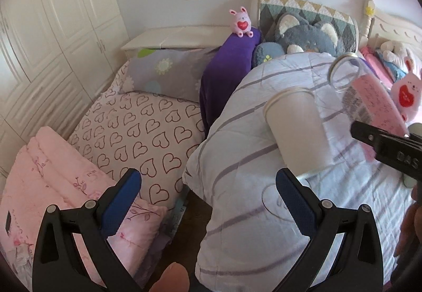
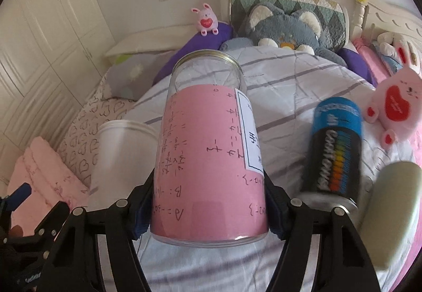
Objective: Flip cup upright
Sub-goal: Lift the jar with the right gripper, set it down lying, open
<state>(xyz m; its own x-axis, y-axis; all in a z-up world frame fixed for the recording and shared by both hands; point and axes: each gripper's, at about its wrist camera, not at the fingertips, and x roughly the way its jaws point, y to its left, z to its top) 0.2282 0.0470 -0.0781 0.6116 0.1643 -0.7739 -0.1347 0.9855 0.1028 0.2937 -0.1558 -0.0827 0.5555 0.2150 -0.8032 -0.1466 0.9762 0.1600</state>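
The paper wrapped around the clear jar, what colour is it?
Pink, with handwritten maths on it. The paper shows best in the right wrist view.

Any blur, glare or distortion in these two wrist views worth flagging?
Left wrist view: strong fisheye bending with dark corners; the jar and right gripper at the right edge are smeared. Right wrist view: the jar is sharp; the can and the pale object beside it are blurred. Soft daylight, no harsh glare.
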